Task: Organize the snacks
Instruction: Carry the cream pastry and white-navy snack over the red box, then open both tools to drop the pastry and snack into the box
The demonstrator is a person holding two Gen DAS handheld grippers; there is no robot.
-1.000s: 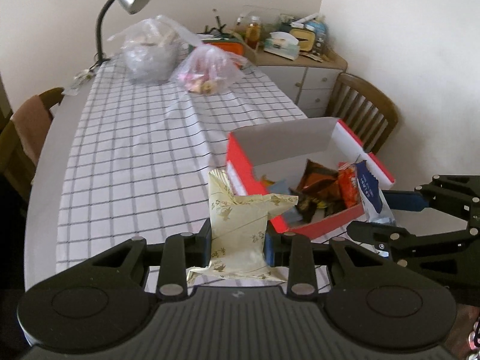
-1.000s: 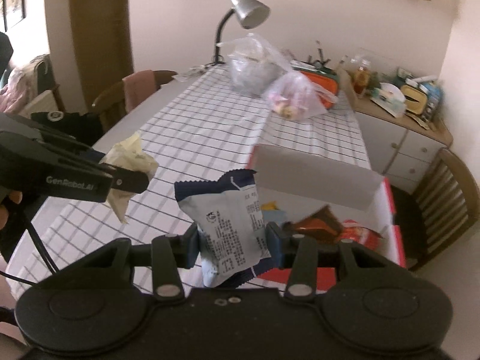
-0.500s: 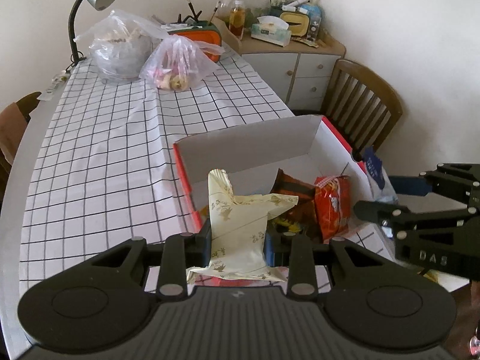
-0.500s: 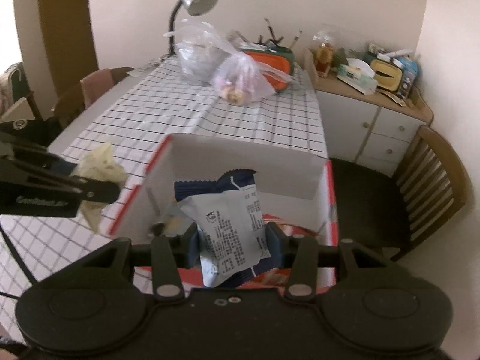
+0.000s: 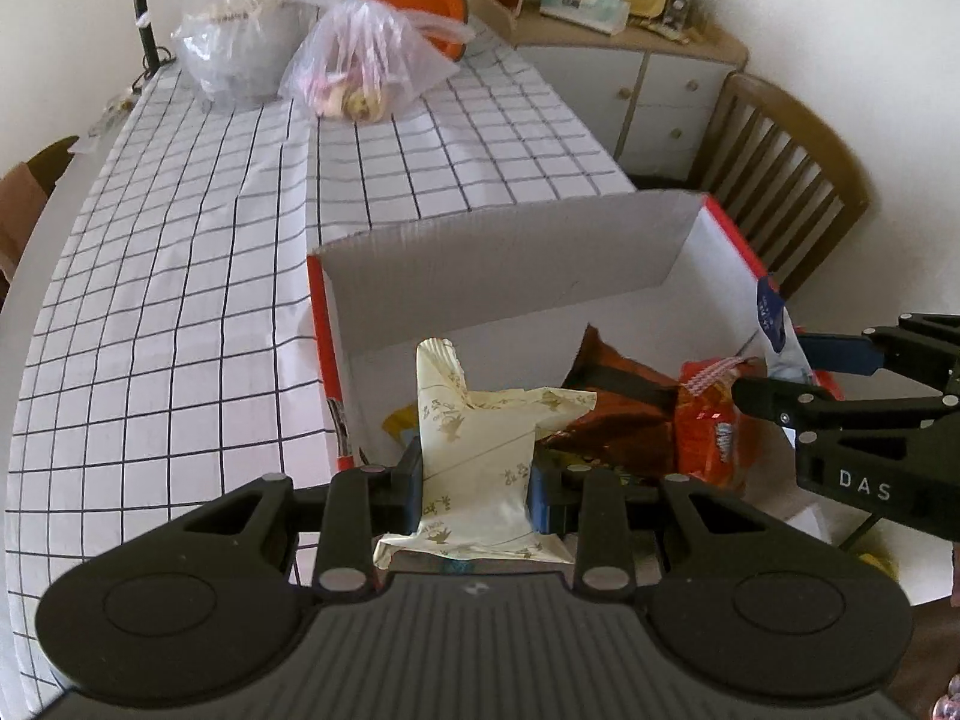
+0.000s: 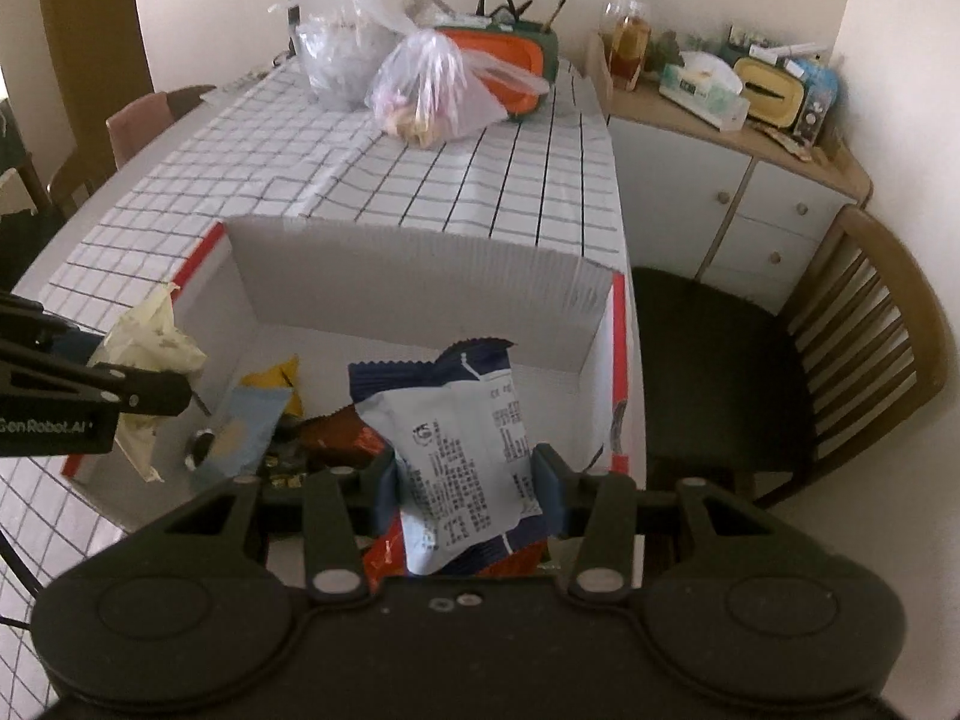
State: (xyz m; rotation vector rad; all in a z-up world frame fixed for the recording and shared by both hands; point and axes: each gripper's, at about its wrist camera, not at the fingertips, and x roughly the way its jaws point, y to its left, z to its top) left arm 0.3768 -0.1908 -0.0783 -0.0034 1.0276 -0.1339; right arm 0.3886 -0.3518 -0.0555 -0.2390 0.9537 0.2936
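Both grippers hang over the open red-and-white box (image 6: pixel 618 360), which sits at the near right corner of the table, and each is loaded: the left gripper (image 5: pixel 474 480) is clamped on a cream packet with gold print (image 5: pixel 480 450) above the box's left wall, and the right gripper (image 6: pixel 465 486) is clamped on a blue-and-white snack bag (image 6: pixel 462 450) near the box's right wall. The likeliest mishap, as I judge it, is a release too close to a wall: the cream packet hangs right beside the left rim, so it could catch there and tip out onto the checked tablecloth (image 5: pixel 180 300), while the blue bag could slide off the heap of brown and orange packets (image 5: pixel 630 408) already inside (they look slippery and unevenly piled). The two tools are also near each other across the box, so a crossing move could knock one packet loose. The box's right wall lies along the table's right edge, with a wooden chair (image 6: pixel 840 360) just beyond; a nudge could shift it over. At the far end stand two plastic bags (image 6: pixel 420 90), a lamp and a cluttered cabinet (image 6: pixel 750 180).
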